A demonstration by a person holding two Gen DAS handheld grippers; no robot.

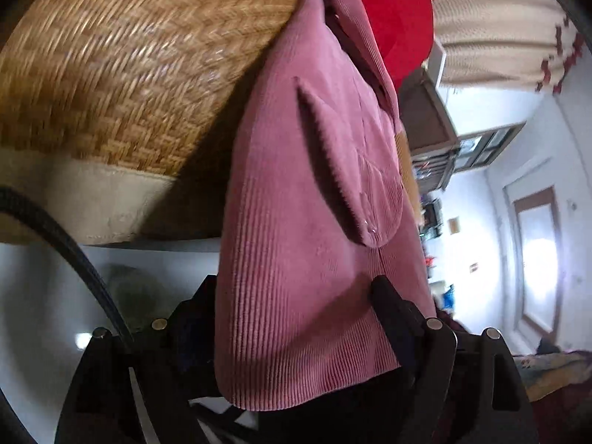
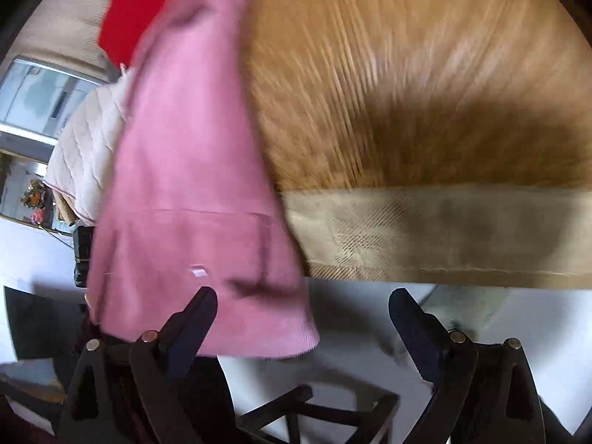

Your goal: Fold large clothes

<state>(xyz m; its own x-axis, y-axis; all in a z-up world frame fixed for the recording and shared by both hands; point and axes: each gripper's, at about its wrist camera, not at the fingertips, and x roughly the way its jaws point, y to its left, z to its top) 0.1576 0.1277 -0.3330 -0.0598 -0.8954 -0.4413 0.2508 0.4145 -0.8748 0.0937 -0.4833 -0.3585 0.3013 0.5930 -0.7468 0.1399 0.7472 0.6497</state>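
Observation:
A pink corduroy garment (image 1: pixel 303 192) hangs over the rim of a woven basket (image 1: pixel 122 74), with a red garment (image 1: pixel 392 11) above it. Its lower hem lies between the two black fingers of my left gripper (image 1: pixel 296 292), which stand wide apart around the cloth. In the right wrist view the same pink garment (image 2: pixel 185 199) hangs at left in front of the basket (image 2: pixel 407 85). My right gripper (image 2: pixel 301 301) is open; its left finger (image 2: pixel 192 318) overlaps the garment's hem and its right finger is clear of it.
The basket has a beige fabric band (image 2: pixel 444 229) at its base and stands on a white surface (image 2: pixel 351 318). A quilted white garment (image 2: pixel 88 155) hangs at left. A black cable (image 1: pixel 74 255) crosses the lower left. A room with a door (image 1: pixel 536 255) lies beyond.

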